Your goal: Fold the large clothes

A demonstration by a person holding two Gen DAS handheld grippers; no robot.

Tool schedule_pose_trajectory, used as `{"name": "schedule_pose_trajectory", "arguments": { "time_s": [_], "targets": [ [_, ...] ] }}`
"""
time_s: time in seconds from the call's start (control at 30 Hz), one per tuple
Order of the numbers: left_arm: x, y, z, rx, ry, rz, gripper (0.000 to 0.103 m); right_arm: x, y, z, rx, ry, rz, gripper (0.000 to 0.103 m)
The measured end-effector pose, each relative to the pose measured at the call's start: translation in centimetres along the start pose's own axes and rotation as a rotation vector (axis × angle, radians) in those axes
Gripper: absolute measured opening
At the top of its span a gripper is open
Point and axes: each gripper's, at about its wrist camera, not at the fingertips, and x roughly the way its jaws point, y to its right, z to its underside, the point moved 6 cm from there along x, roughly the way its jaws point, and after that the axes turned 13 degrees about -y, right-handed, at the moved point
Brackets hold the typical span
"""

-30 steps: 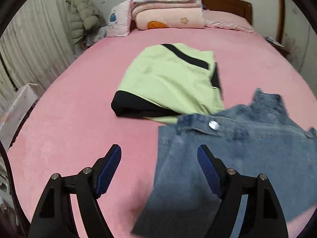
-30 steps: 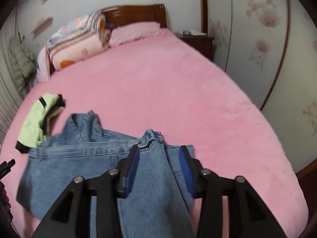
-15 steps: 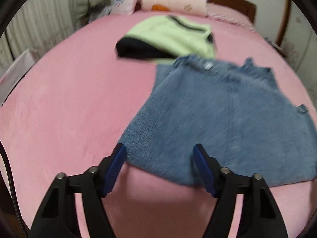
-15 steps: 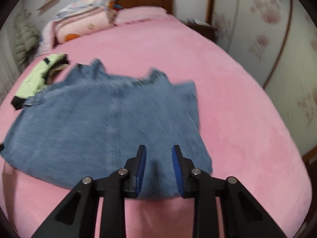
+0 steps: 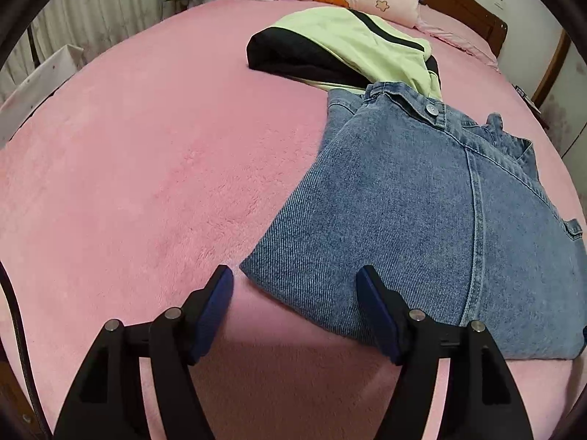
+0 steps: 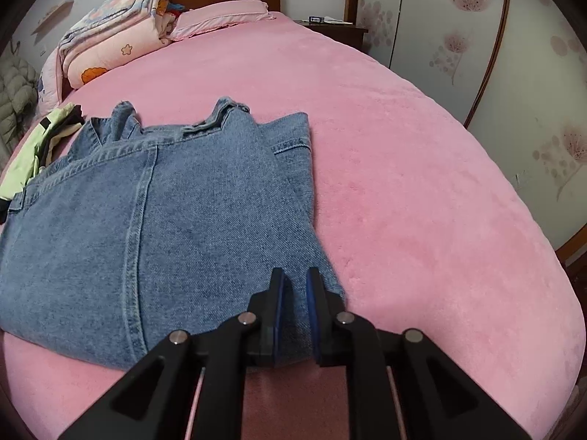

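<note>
My left tongs point(image 5: 295, 300) gape, straddling the denim's point(image 5: 422, 220) near corner; my right tongs point(image 6: 293, 293), nearly pressed together, pinch its other near corner.

Pink bed point(image 6: 422, 168), floral wallpaper point(image 6: 455, 18)

Blue denim garment point(image 5: 422, 205), pink bed cover point(image 5: 146, 146), lime-and-black top point(image 5: 348, 44)

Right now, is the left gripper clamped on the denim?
No, the left gripper is wide open, its fingers straddling the near corner of the denim garment.
</note>
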Motion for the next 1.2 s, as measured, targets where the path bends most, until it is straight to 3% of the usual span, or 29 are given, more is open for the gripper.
{"name": "schedule_pose_trajectory", "arguments": {
  "time_s": [0.17, 0.3, 0.37, 0.43, 0.5, 0.7, 0.87, 1.07, 1.2],
  "targets": [
    [-2.7, 0.0, -0.1, -0.01, -0.009, 0.032, 0.072, -2.3, -0.7, 0.3, 0.029, -0.004, -0.078, 0.013],
    [-6.3, 0.7, 0.1, 0.008, 0.04, 0.051, 0.083, -5.3, -2.4, 0.9, 0.0, 0.037, -0.111, 0.013],
    [-8.5, 1.3, 0.3, 0.029, 0.074, 0.062, 0.085, -7.2, -3.4, 1.3, -0.013, 0.058, -0.135, 0.018],
    [-10.8, 2.0, 0.5, 0.053, 0.108, 0.077, 0.087, -8.9, -4.1, 1.7, -0.016, 0.076, -0.157, 0.034],
    [-12.4, 2.6, 0.5, 0.071, 0.132, 0.081, 0.089, -10.8, -4.6, 2.0, -0.015, 0.109, -0.187, 0.04],
    [-17.8, 4.0, 1.3, 0.128, 0.197, 0.105, 0.09, -15.5, -6.3, 2.5, -0.03, 0.168, -0.247, 0.041],
    [-20.9, 5.0, 2.5, 0.15, 0.212, 0.167, 0.092, -19.2, -8.1, 3.2, -0.064, 0.239, -0.274, 0.041],
    [-22.1, 6.3, 4.1, 0.169, 0.204, 0.24, 0.093, -21.7, -10.4, 4.3, -0.108, 0.303, -0.295, 0.041],
    [-20.9, 7.0, 5.3, 0.178, 0.186, 0.276, 0.094, -21.4, -12.3, 5.4, -0.137, 0.314, -0.298, 0.042]
  ]
}}
